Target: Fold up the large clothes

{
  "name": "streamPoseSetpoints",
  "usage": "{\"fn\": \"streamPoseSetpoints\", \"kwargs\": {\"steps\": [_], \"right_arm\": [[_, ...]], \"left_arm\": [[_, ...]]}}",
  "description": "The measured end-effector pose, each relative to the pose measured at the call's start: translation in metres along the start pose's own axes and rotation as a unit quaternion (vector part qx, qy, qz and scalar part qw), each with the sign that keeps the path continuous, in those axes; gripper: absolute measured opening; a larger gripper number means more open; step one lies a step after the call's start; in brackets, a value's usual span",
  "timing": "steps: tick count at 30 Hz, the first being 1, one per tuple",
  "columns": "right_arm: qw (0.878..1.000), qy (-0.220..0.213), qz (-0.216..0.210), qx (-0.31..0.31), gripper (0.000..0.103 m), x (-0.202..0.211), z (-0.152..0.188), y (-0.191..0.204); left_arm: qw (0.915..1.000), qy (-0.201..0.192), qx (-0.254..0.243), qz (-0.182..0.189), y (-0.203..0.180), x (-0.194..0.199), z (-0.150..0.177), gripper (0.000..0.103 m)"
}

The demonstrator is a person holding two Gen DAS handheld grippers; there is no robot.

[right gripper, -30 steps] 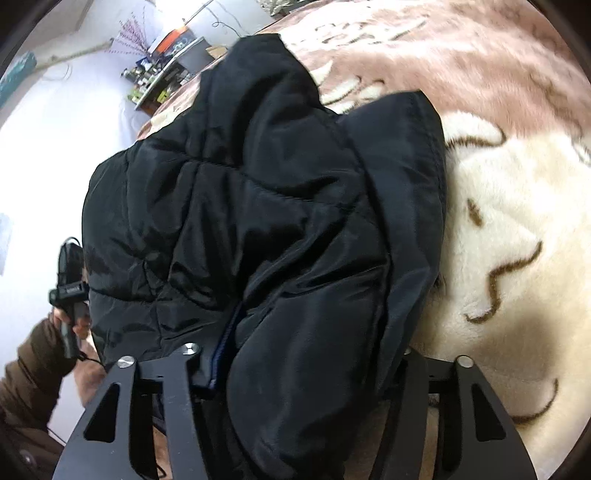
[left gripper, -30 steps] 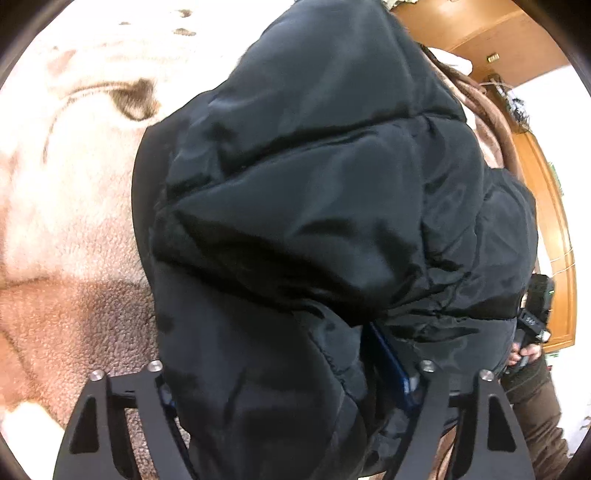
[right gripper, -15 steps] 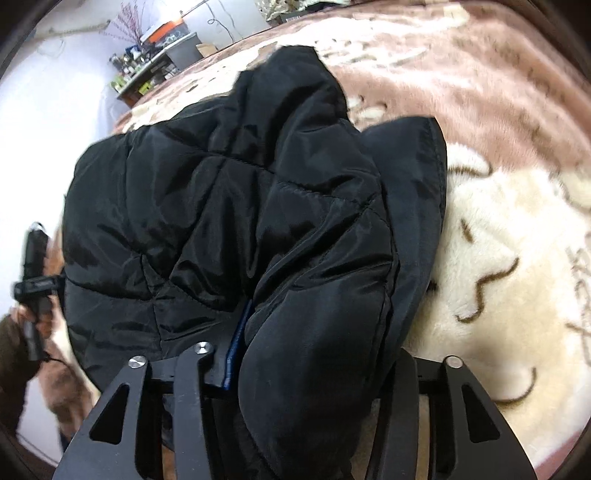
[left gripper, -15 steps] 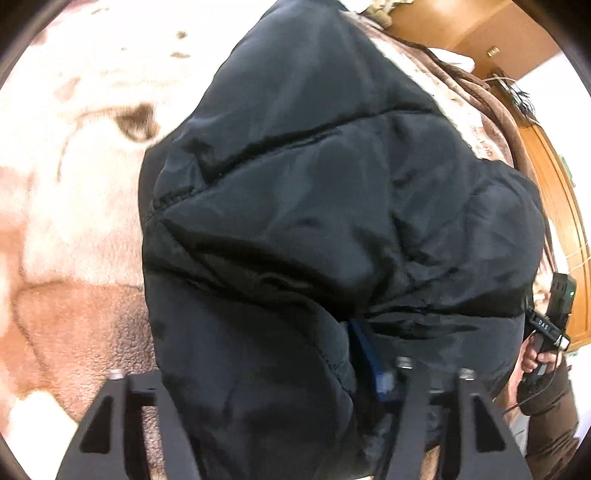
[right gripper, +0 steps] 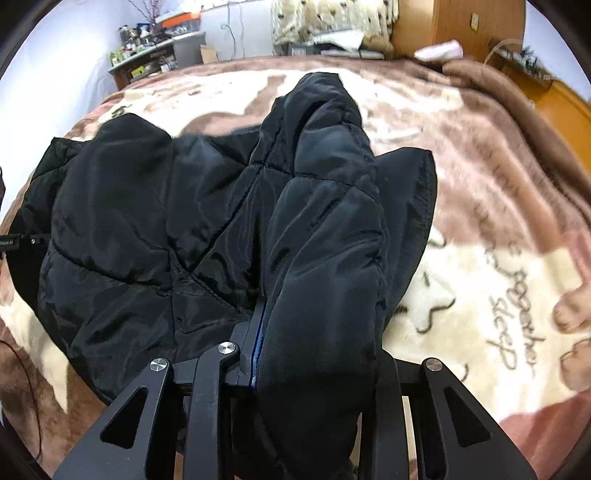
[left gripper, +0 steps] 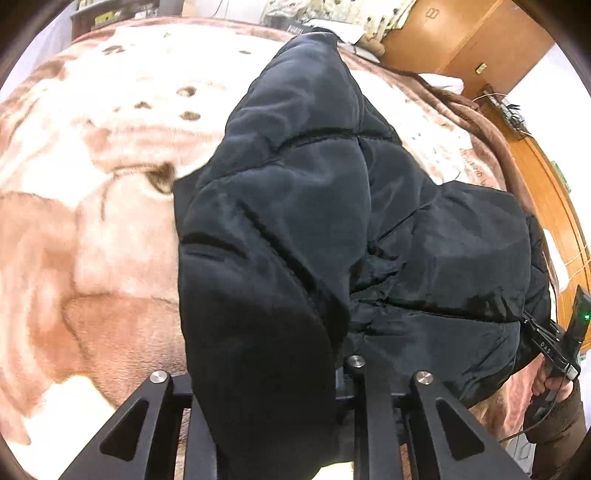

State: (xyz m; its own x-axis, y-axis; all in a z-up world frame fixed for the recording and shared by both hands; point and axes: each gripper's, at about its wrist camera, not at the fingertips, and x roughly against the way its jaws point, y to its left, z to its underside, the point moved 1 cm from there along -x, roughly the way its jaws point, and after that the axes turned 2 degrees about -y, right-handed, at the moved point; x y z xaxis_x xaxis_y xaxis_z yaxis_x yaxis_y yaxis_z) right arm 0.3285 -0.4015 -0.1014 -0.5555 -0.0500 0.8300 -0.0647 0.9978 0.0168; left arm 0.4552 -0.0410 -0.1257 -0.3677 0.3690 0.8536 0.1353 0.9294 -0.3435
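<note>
A black quilted puffer jacket (left gripper: 303, 229) lies on the bed and fills the middle of both views (right gripper: 207, 229). My left gripper (left gripper: 273, 402) is shut on a thick fold of the jacket at its near edge. My right gripper (right gripper: 314, 384) is shut on another padded fold of the jacket, with a strip of blue lining showing beside its left finger. The fingertips of both grippers are hidden under the fabric. The other gripper and the hand that holds it show at the right edge of the left wrist view (left gripper: 561, 350).
The jacket rests on a plush pink, brown and cream blanket (right gripper: 480, 258) that covers the bed (left gripper: 74, 221). A wooden wardrobe (left gripper: 461, 33) stands behind the bed. A cluttered desk (right gripper: 155, 59) is at the far left, and a patterned cloth (right gripper: 332, 18) hangs at the back.
Both grippers have pulled back and tilted up with the jacket still held, so more of the bed and the room shows. The jacket now looks flatter and more spread on the blanket.
</note>
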Motion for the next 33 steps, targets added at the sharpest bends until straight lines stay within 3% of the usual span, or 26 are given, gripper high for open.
{"fn": "streamPoseSetpoints", "kwargs": {"steps": [11, 13, 16, 19, 22, 25, 27, 29, 32, 33], "right_arm": [[0.997, -0.071, -0.017, 0.006, 0.026, 0.061, -0.023, 0.037], [0.996, -0.080, -0.025, 0.012, 0.026, 0.066, -0.025, 0.045], [0.995, -0.093, -0.029, 0.021, 0.026, 0.073, -0.027, 0.060], [0.997, -0.059, -0.040, -0.030, 0.026, 0.058, -0.026, 0.047], [0.998, -0.041, -0.027, -0.027, 0.026, 0.044, -0.014, 0.044], [1.000, -0.015, -0.013, -0.020, 0.027, 0.027, -0.002, 0.042], [1.000, -0.010, -0.014, -0.021, 0.027, 0.019, 0.003, 0.035], [0.999, -0.004, -0.019, -0.027, 0.027, 0.013, 0.004, 0.028], [0.999, 0.003, -0.020, -0.026, 0.027, 0.003, 0.003, 0.019], [1.000, 0.004, -0.020, -0.023, 0.027, 0.001, 0.003, 0.019]], "left_arm": [[0.9981, -0.054, 0.010, 0.028, 0.019, 0.069, -0.005, 0.011], [0.9962, -0.065, 0.012, 0.057, 0.029, 0.089, -0.001, 0.009], [0.9954, -0.081, -0.025, 0.045, 0.021, 0.113, -0.001, 0.009], [0.9980, -0.057, -0.011, 0.024, 0.041, 0.109, -0.001, 0.011], [0.9989, -0.030, -0.016, -0.032, 0.054, 0.084, 0.009, 0.023], [0.9966, 0.022, -0.034, -0.072, 0.064, 0.045, 0.018, 0.045], [0.9970, 0.026, -0.012, -0.072, 0.082, 0.029, 0.020, 0.062], [0.9971, 0.036, -0.007, -0.067, 0.090, 0.016, 0.019, 0.087], [0.9960, 0.079, 0.016, -0.037, 0.108, -0.010, 0.017, 0.103], [0.9952, 0.091, 0.031, -0.021, 0.116, -0.017, 0.018, 0.103]]}}
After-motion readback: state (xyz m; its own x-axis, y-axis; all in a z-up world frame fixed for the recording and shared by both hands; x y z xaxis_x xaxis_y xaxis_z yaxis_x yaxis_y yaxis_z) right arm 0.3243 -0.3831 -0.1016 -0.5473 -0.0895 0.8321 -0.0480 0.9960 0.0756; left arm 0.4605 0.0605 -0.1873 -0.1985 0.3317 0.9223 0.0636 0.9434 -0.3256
